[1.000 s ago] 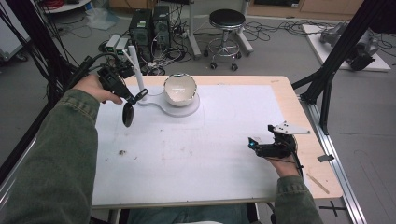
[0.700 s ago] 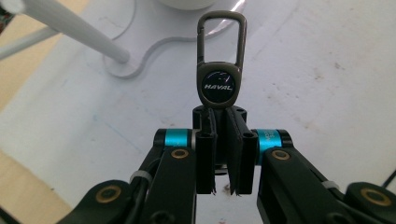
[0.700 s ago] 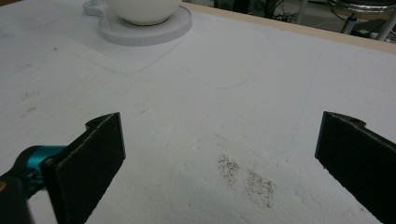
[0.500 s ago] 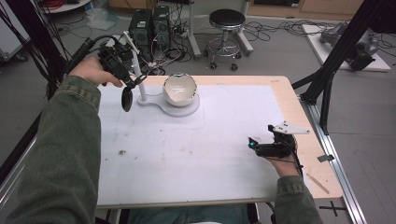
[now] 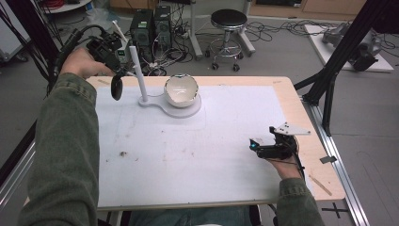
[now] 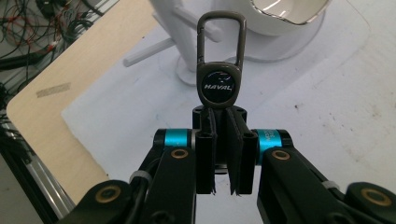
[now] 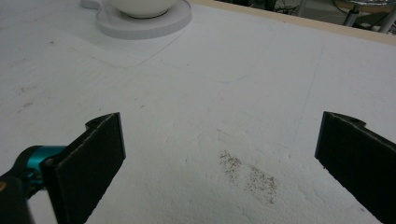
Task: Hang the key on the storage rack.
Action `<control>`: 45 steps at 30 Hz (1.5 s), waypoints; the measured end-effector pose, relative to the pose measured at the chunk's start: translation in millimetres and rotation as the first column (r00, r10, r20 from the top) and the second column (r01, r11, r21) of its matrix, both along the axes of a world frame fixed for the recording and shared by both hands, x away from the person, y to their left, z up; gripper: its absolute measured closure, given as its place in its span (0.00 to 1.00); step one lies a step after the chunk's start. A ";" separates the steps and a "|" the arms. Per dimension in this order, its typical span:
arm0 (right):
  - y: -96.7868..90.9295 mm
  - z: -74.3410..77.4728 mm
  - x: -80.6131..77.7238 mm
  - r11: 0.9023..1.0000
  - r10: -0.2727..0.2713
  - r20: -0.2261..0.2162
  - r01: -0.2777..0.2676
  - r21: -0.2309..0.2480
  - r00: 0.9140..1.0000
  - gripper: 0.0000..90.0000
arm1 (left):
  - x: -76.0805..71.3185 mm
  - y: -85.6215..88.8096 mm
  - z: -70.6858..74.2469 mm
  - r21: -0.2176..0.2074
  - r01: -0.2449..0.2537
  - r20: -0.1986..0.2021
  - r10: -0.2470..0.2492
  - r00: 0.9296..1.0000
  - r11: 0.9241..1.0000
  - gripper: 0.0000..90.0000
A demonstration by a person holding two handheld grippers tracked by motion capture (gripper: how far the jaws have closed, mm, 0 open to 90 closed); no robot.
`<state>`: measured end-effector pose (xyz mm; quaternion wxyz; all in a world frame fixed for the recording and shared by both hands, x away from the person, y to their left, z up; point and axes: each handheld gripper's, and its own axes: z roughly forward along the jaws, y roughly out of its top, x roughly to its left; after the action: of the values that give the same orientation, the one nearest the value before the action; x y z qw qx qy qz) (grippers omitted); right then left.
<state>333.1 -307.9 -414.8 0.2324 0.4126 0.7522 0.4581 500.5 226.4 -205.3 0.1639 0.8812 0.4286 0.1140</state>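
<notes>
Far left: left gripper (image 5: 117,77) pinches a dark key fob (image 6: 219,70), hanging off the table's far-left corner, just left of the white stand (image 5: 160,101) and its upright post. Bowl (image 5: 180,89) sits on the stand's round base. White mat (image 5: 188,150) is scuffed and speckled over the wood table (image 5: 301,103). Right gripper (image 5: 256,146) rests near right, jaws spread, nothing between. Behind: cables, stool (image 5: 228,21), PC towers (image 5: 150,26).

Right gripper (image 7: 219,154) fingers (image 7: 100,154) spread above white mat (image 7: 224,93).
</notes>
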 end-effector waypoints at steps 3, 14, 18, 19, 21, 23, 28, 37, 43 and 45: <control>-0.1 -0.3 0.3 1.000 0.000 0.000 0.000 -0.005 1.000 0.01 | 2.1 -0.5 -2.6 -0.002 -0.002 -0.004 0.002 1.000 1.000 0.92; -1.5 -0.7 -0.7 1.000 0.001 -0.001 -0.001 -0.012 1.000 0.01 | 10.9 -6.9 -16.1 0.033 0.015 -0.004 -0.014 1.000 0.999 0.92; -3.2 -0.6 -1.4 1.000 -0.004 0.003 0.004 -0.016 1.000 0.01 | 13.2 -8.5 -17.4 0.047 0.020 -0.007 -0.020 1.000 0.999 0.92; -3.6 -0.5 -1.9 1.000 -0.006 0.000 0.006 -0.016 1.000 0.01 | 13.2 -8.0 -17.6 0.042 0.017 -0.011 -0.017 1.000 0.999 0.91; -4.2 -0.4 -2.0 1.000 -0.006 0.003 0.006 -0.014 1.000 0.01 | 12.8 -6.7 -18.4 0.041 0.015 -0.015 -0.014 1.000 0.999 0.91; -4.8 -0.5 -2.3 1.000 -0.008 -0.001 0.008 -0.010 1.000 0.01 | 12.1 -6.0 -18.9 0.042 0.005 0.000 -0.005 1.000 0.999 0.88; -3.9 -1.1 -2.4 1.000 0.003 -0.003 -0.003 -0.018 1.000 0.01 | 8.9 -3.7 -26.7 -0.027 0.012 -0.043 -0.014 0.999 1.000 0.55; -3.1 -1.8 -1.6 1.000 0.011 -0.010 -0.011 -0.019 1.000 0.01 | -2.8 -6.7 -38.7 -0.049 0.049 -0.034 -0.051 0.998 0.998 0.14; -1.6 -1.0 -1.3 1.000 0.013 -0.013 -0.013 -0.016 1.000 0.01 | -9.3 -6.1 -41.0 -0.076 0.057 -0.026 -0.059 0.998 0.995 0.02; -1.0 -0.5 -1.3 1.000 0.015 -0.012 -0.016 -0.015 1.000 0.01 | -11.0 -6.2 -40.6 -0.078 0.062 -0.023 -0.064 0.998 0.995 0.02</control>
<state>331.8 -308.9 -415.3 0.2274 0.4077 0.7603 0.4516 489.4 220.3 -245.9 0.1960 0.8886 0.4067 0.0809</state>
